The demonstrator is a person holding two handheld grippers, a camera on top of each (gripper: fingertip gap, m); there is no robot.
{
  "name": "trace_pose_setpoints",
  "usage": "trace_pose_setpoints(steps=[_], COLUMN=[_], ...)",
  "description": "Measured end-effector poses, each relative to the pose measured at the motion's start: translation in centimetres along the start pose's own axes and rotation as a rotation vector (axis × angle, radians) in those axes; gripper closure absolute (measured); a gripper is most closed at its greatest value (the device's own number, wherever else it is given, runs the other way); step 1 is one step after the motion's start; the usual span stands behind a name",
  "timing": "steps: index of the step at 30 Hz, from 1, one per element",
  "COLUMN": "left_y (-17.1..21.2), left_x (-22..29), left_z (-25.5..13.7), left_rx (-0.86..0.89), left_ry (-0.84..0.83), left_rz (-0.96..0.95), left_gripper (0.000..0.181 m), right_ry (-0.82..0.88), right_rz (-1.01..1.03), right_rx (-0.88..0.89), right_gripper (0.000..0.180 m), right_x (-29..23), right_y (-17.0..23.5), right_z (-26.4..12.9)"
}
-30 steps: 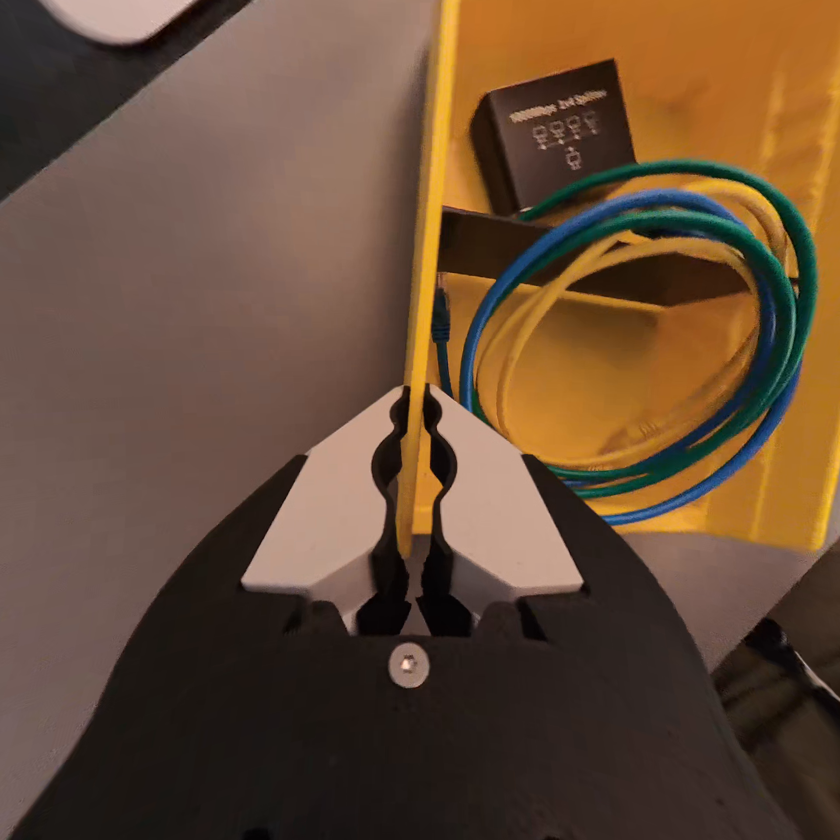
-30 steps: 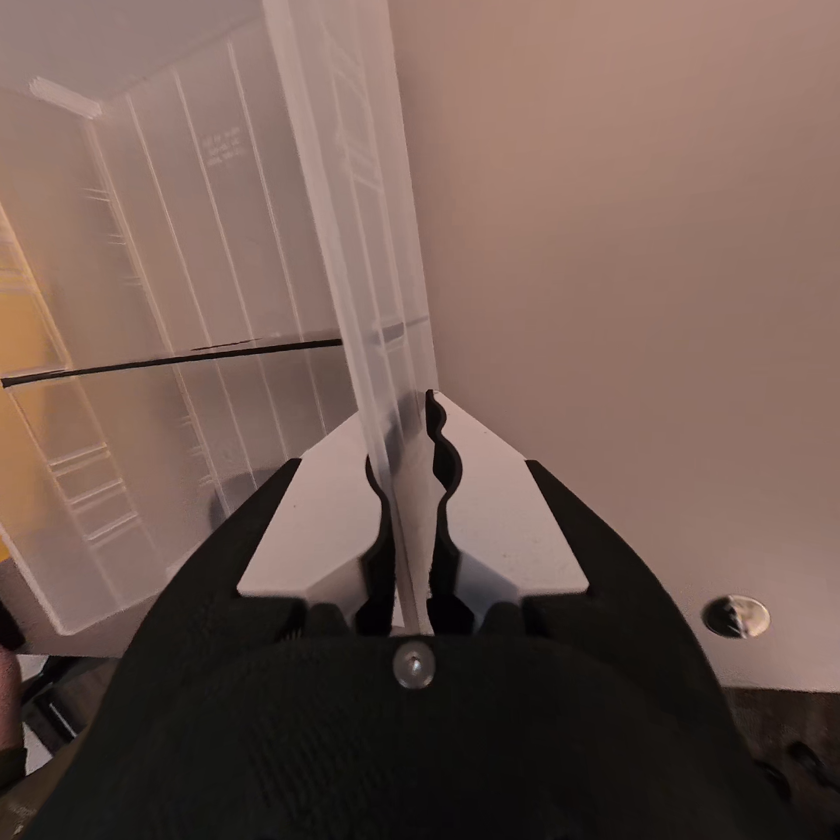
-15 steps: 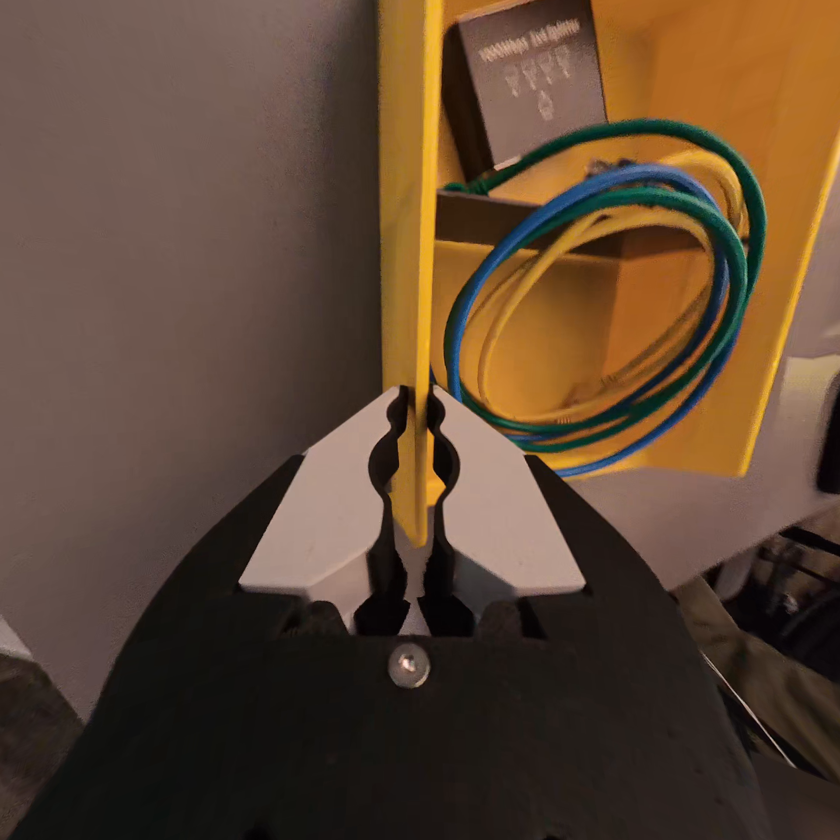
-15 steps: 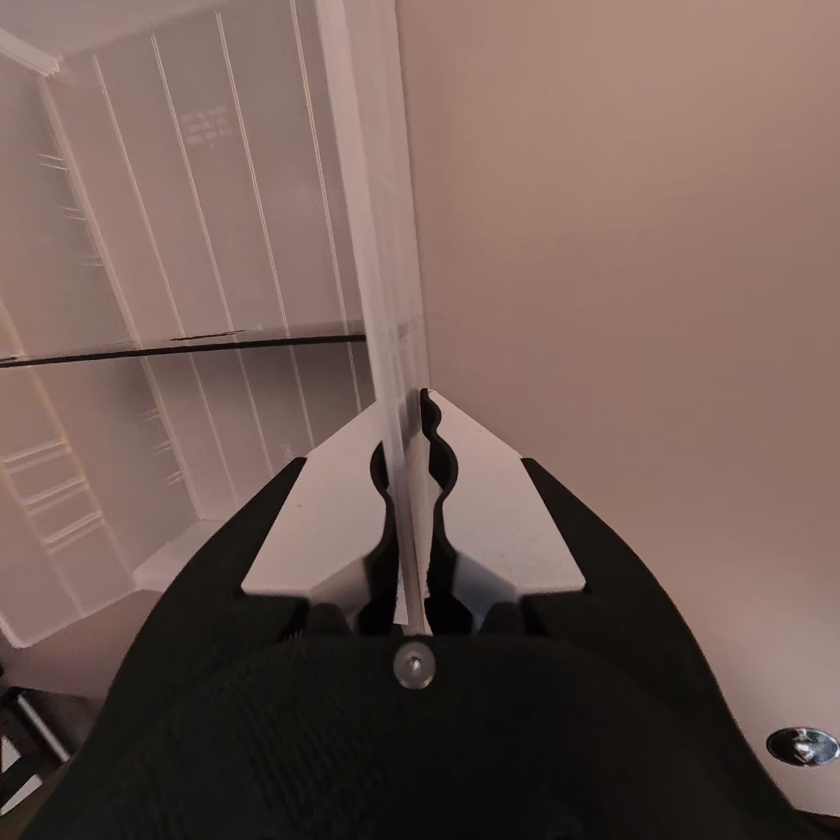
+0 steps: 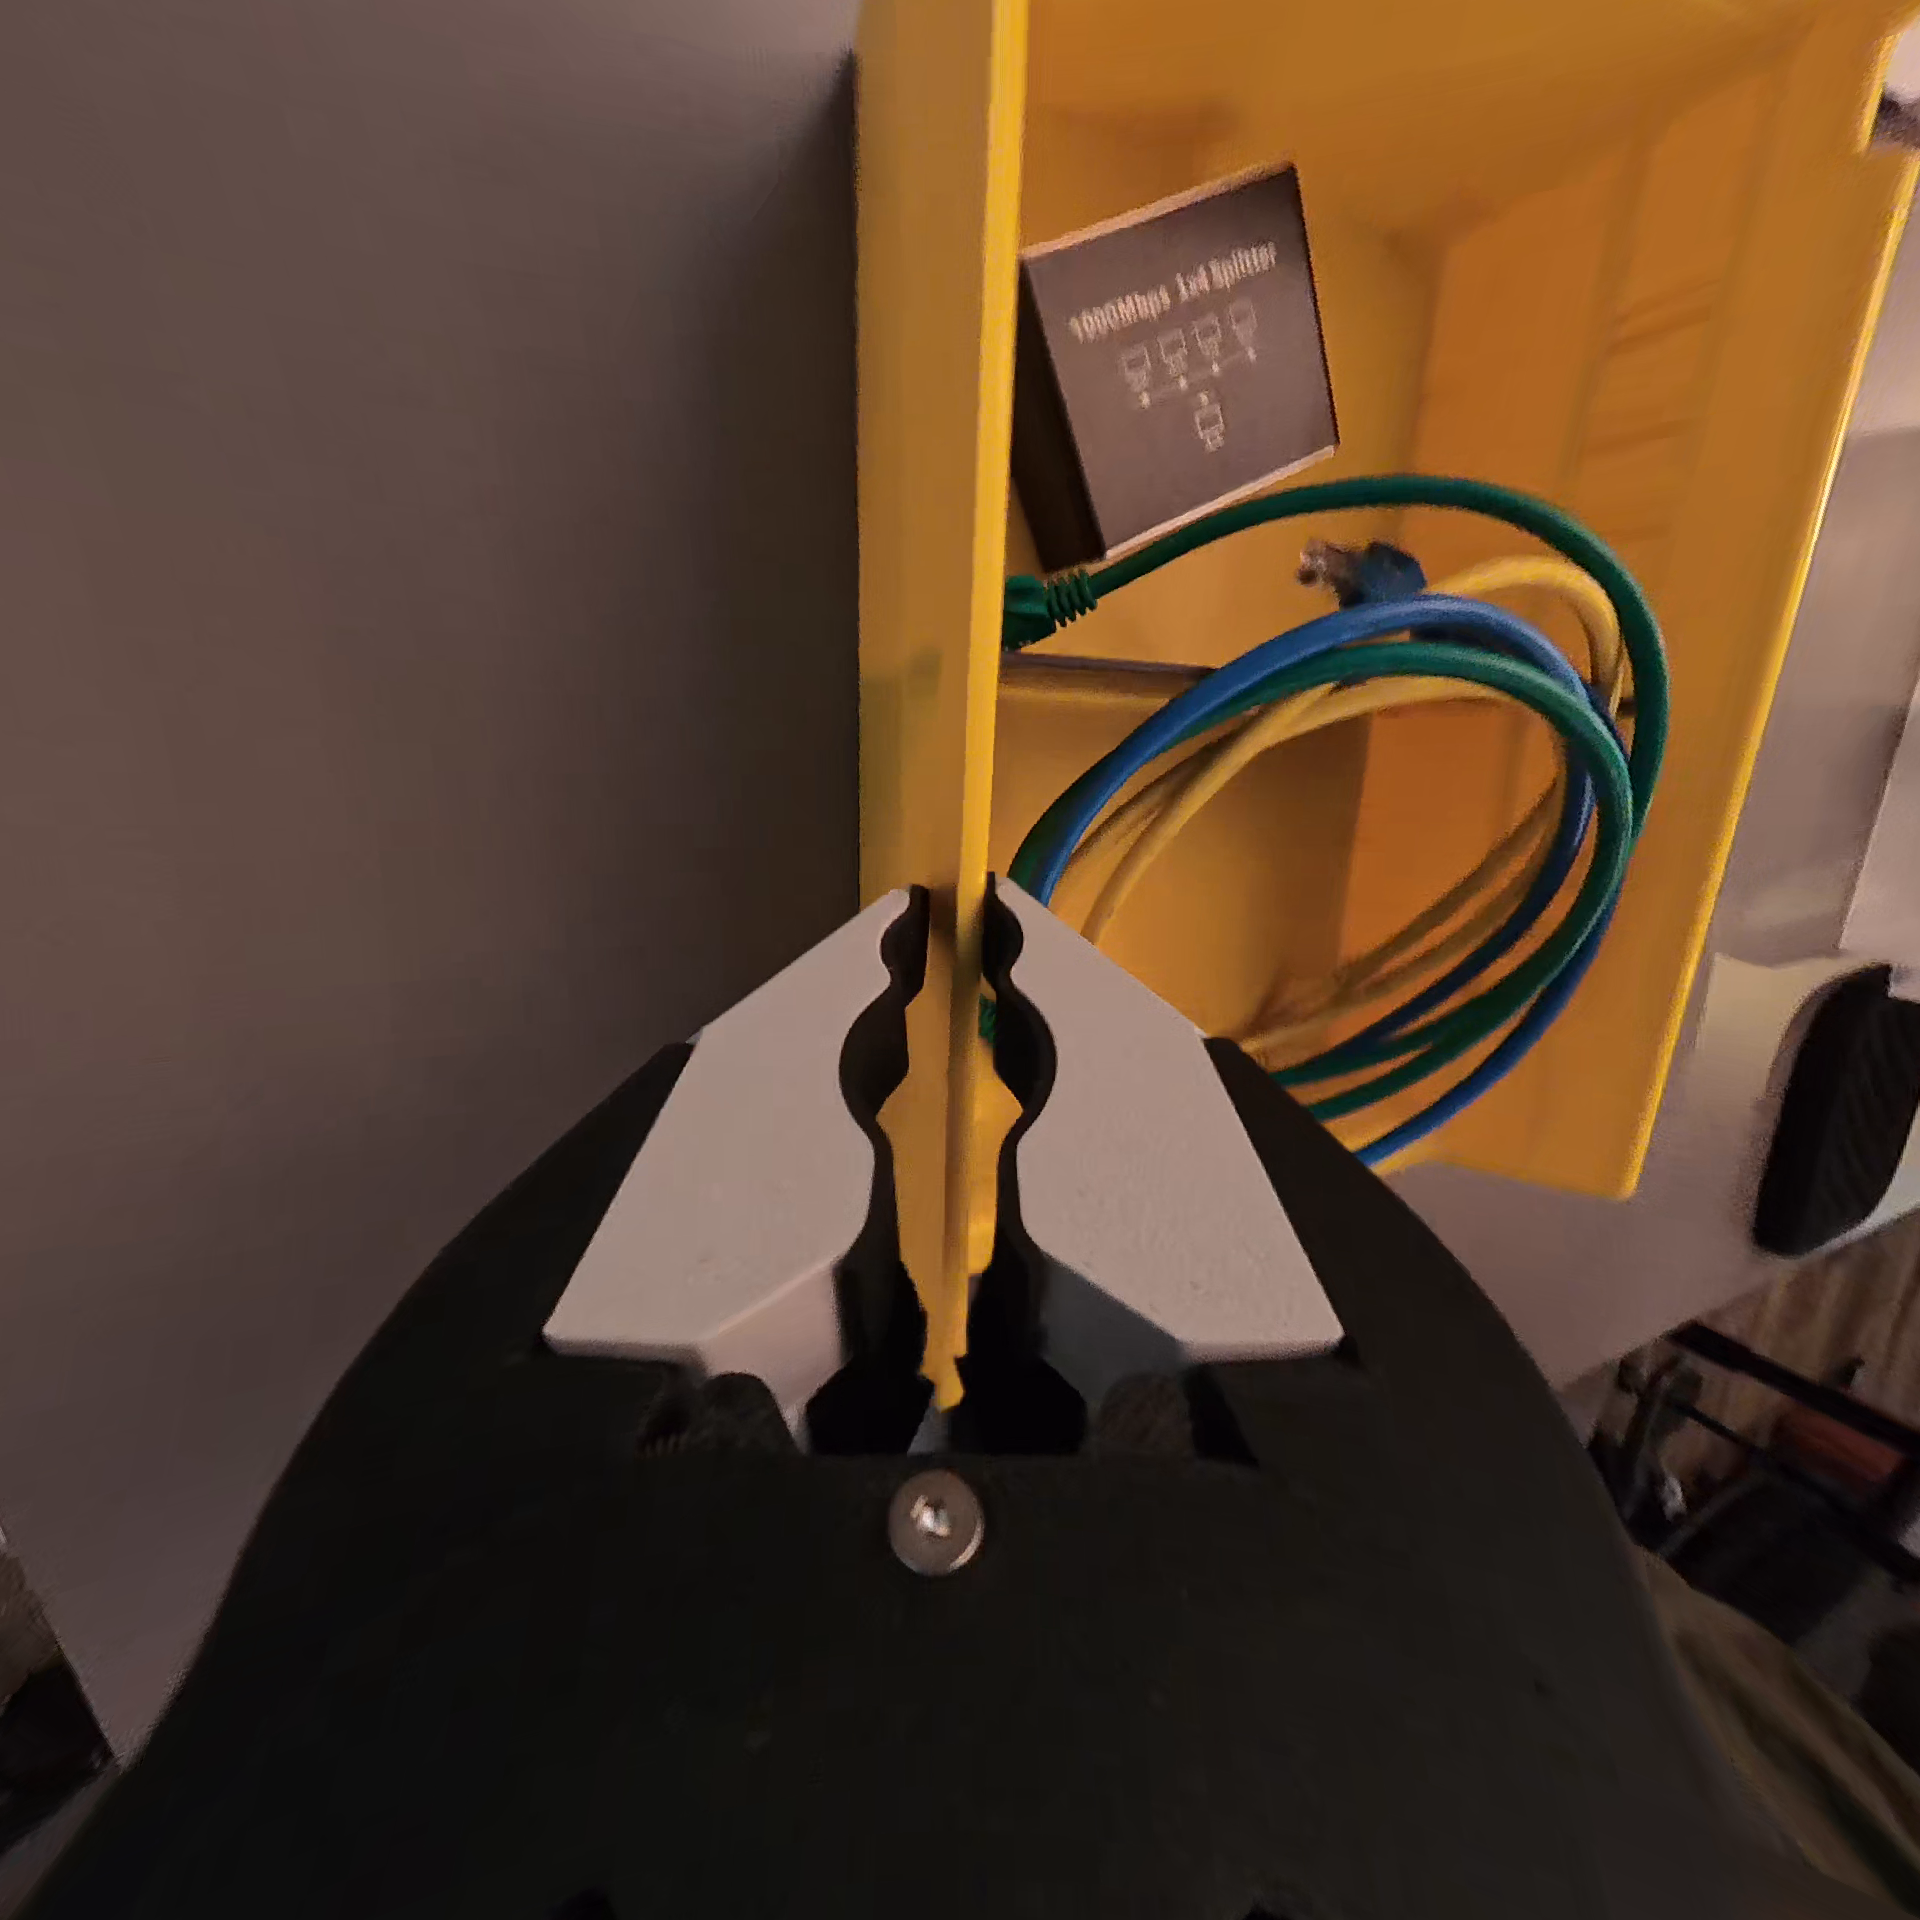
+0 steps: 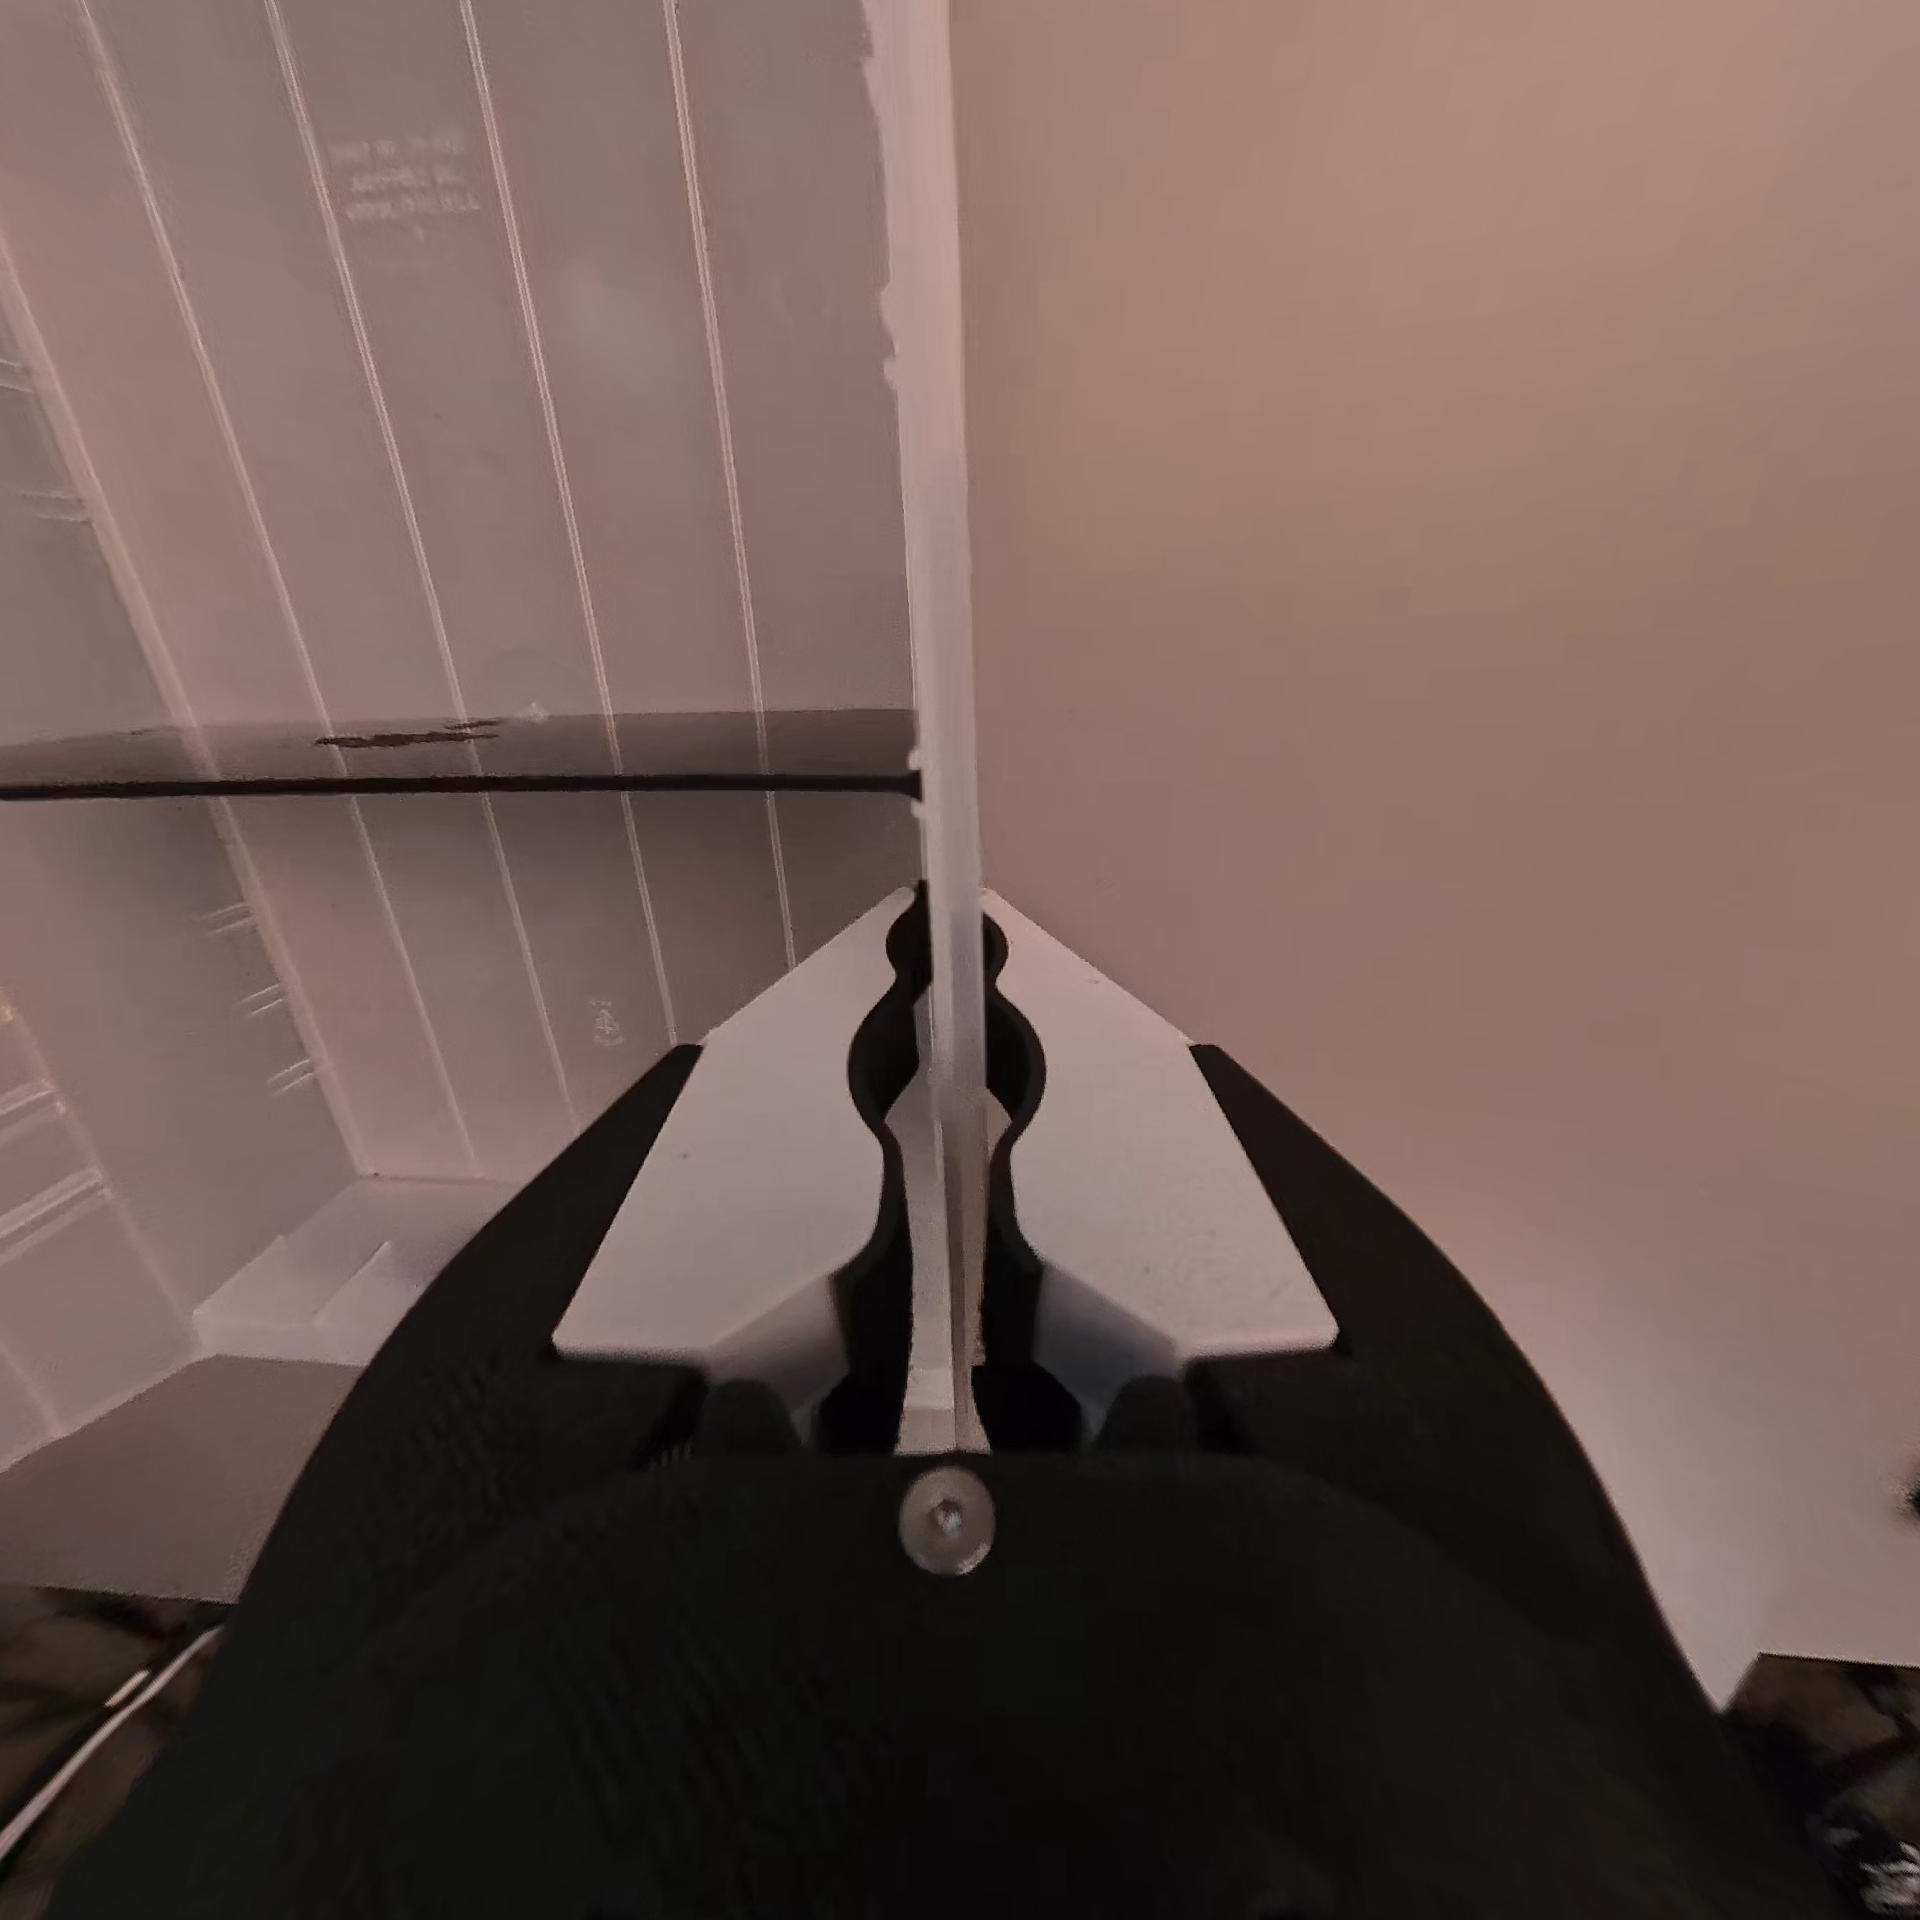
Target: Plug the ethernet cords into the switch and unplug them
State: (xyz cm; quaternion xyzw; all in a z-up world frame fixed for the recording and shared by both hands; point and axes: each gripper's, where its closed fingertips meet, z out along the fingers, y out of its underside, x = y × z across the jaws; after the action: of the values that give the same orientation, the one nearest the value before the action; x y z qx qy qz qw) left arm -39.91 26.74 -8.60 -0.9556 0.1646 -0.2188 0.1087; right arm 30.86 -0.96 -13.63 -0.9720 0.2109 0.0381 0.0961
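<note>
In the left wrist view my left gripper point(image 5: 954, 894) is shut on the left wall of a yellow bin point(image 5: 982, 520). Inside the bin lie a black switch box point(image 5: 1195, 364) at the far end and coiled green point(image 5: 1455, 499), blue point(image 5: 1299, 665) and yellow point(image 5: 1195, 800) ethernet cords, none plugged in. A green plug point(image 5: 1039, 608) lies by the wall and a blue plug point(image 5: 1361, 571) points left. In the right wrist view my right gripper point(image 6: 951, 894) is shut on the right wall of a clear plastic bin point(image 6: 940, 520), which looks empty.
Both bins sit on a pale grey table point(image 5: 416, 623), which also shows in the right wrist view point(image 6: 1455, 727). A black divider point(image 6: 416, 784) crosses the clear bin. A dark rounded object point(image 5: 1839, 1112) lies at the table's right edge. The table's near edge is close point(image 6: 1714, 1673).
The yellow bin has swung and slid with my left gripper, and the cords and switch shifted inside it. The clear bin has moved nearer with my right gripper. Both grips are unchanged.
</note>
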Motion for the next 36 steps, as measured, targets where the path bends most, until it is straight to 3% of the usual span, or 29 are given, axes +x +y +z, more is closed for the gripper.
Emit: trace_pose_setpoints(steps=[6, 11, 19, 24, 27, 31, 33, 36], left_y=[-1.4, -0.4, 0.5, -0.5, -2.2, -4.2, -4.4, -4.1], left_x=[-2.7, -4.2, -2.0, -1.3, 0.8, 7.8, 10.1, 11.6], left_z=[-1.0, -2.1, -1.2, -2.9, -6.5, -10.4, -9.6, -6.2], left_rx=[0.136, 0.159, 0.060, 0.141, 0.310, 0.531, 0.536, 0.450], left_ry=[0.030, 0.027, 0.019, 0.023, 0.034, 0.106, 0.072, 0.025], left_rz=[-0.155, -0.222, -0.115, -0.101, -0.006, 0.375, 0.571, 0.766], left_gripper=[0.169, 0.168, 0.171, 0.167, 0.168, 0.159, 0.151, 0.144], right_ry=[-0.008, 0.003, 0.016, 0.077, 0.106, 0.279, 0.254, 0.057], right_rz=[-0.029, -0.025, -0.083, -0.138, -0.190, -0.289, -0.352, -0.462], right_rx=[0.014, 0.036, 0.058, 0.111, 0.263, 0.621, 0.888, 1.288], right_gripper=[0.176, 0.176, 0.175, 0.151, 0.136, 0.127, 0.127, 0.122], right_x=[0.3, 1.3, 1.4, 1.7, 0.9, -0.5, -4.4, -12.5], right_y=[-0.2, -0.4, -0.4, -0.8, -2.3, -5.6, -7.1, -6.9], right_z=[0.0, -0.1, 0.0, -0.4, -3.1, -10.6, -16.0, -24.4])
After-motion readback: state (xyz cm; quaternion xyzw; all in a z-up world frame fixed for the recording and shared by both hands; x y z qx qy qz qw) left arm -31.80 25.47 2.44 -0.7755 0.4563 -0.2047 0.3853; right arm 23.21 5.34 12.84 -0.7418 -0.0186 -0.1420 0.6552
